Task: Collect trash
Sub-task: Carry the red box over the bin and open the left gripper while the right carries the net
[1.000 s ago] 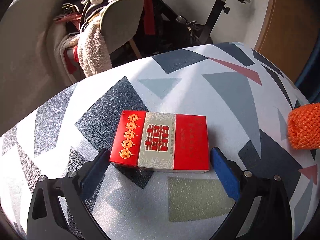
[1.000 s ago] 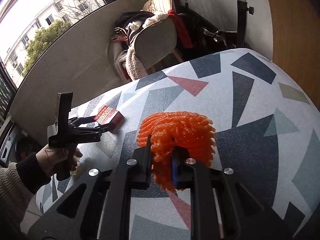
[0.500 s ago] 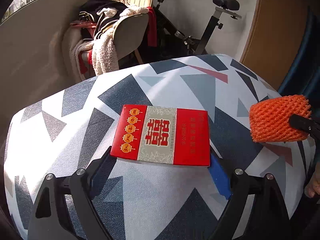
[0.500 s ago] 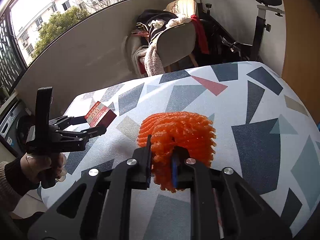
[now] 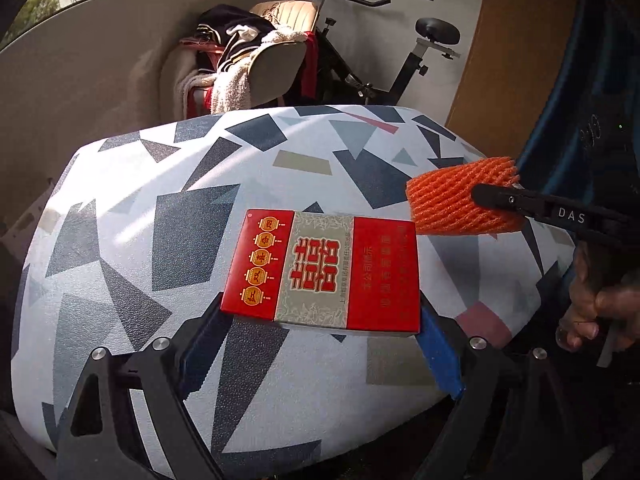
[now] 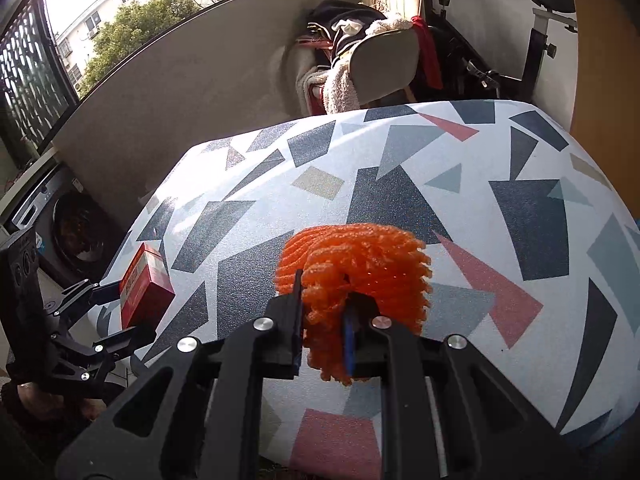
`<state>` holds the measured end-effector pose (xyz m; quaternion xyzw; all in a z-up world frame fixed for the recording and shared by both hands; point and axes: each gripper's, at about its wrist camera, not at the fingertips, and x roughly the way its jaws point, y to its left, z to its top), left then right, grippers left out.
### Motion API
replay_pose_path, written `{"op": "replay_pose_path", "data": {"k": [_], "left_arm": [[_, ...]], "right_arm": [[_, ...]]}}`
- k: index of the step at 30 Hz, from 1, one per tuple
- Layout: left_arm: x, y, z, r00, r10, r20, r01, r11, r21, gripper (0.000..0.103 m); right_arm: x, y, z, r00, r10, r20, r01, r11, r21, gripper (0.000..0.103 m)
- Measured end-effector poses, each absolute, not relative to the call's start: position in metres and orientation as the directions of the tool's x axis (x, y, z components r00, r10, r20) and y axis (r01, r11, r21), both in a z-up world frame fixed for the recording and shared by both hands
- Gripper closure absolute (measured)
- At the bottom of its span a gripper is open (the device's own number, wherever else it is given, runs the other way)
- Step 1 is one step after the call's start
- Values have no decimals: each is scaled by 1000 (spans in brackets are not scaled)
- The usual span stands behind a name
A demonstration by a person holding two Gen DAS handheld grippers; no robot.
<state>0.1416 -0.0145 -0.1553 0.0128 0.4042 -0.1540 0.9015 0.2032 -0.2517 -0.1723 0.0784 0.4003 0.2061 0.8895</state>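
Left wrist view is showing the left gripper (image 5: 320, 344) clamping a flat red cardboard box printed with gold lanterns and a grey centre band (image 5: 324, 272). Its blue-padded fingers (image 5: 438, 356) are pressing against the box's two short ends, so the jaws are standing wide only because the box is wide. The box is hanging clear of the table covered in a white cloth with grey, dark blue and pink geometric patches (image 5: 192, 184), near its front edge.

Off to the right in that view, the right gripper (image 5: 496, 196) is reaching in with an orange foam fruit net (image 5: 460, 200) pinched in its tips. Right wrist view is confirming this: the right gripper (image 6: 322, 320) is clenching tight on the crumpled net (image 6: 352, 272), which is bulging out above and below the narrow gap, held off the cloth (image 6: 500, 184). At the left edge of the same view the left gripper (image 6: 120, 320) is carrying the red box (image 6: 144, 284) just past the table's corner.

Judging by this, both pieces of trash are already in hand and the step under way is carrying them off the table. No bin or bag is showing in either view, so the next move is calling for bringing both loads over a container and only then letting each pair of jaws go. The slick box could be slipping if the squeeze eases.
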Motion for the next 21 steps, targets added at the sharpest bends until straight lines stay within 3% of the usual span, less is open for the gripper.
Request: {"op": "replay_pose_path", "data": {"k": [10, 21], "left_arm": [[49, -13, -168, 590, -281, -757, 305, 946, -113, 17], [16, -21, -193, 524, -311, -793, 319, 935, -155, 17]], "right_arm": [[138, -230, -172, 555, 459, -693, -354, 885, 303, 85], [99, -224, -173, 541, 477, -692, -378, 874, 306, 85]]}}
